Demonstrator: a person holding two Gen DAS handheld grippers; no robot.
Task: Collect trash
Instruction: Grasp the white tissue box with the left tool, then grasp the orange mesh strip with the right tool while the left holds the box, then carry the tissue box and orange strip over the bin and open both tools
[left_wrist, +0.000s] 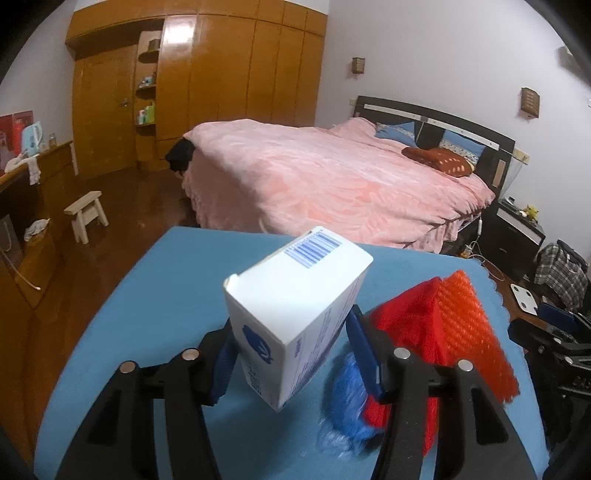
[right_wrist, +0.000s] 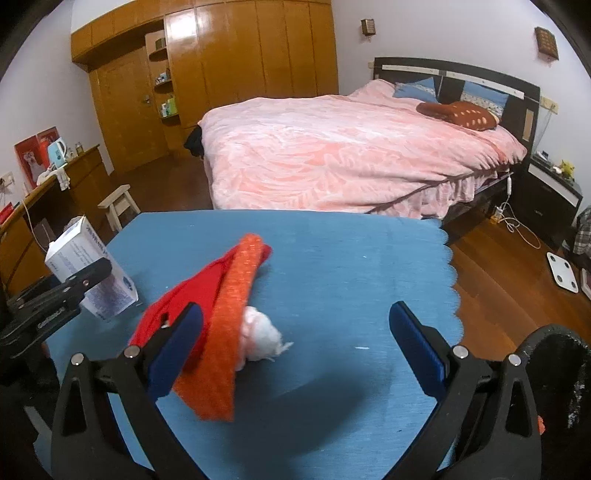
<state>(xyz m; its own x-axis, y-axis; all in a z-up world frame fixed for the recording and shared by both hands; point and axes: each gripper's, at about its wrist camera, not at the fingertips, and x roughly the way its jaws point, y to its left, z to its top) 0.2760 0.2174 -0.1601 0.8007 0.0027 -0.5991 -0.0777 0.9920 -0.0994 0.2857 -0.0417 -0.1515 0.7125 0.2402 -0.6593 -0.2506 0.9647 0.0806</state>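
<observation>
Left gripper (left_wrist: 291, 354): black frame, blue pads, jaws part-way closed and clamped on a white rectangular cardboard box (left_wrist: 295, 314). The pads press both long sides of the box. The box is tilted, one corner pointing down, and in the left wrist view appears lifted clear of the blue cloth-covered table (left_wrist: 155, 295). It carries a blue barcode panel on its upper end, a blue round logo on its near face and blue print down its side.

Right gripper (right_wrist: 295, 350): same build, jaws spread wide, gripping nothing. Its left pad (right_wrist: 177, 347) stands just beside, perhaps against, a red and orange mesh cloth (right_wrist: 225, 317); contact cannot be confirmed.

Red and orange mesh cloth: folded, limp, lying on the table near its middle, textured weave.

Crumpled white tissue wad (right_wrist: 262, 336): on the table, touching the cloth's right edge, between the right gripper's pads.

Crumpled blue plastic wrapper (left_wrist: 347, 398): on the table, touching the cloth, partly hidden behind the left gripper's right finger, blurred.

Surroundings: bed with pink quilted cover (left_wrist: 332, 181) beyond the table; wooden wardrobe (left_wrist: 229, 74) at the far wall.
</observation>
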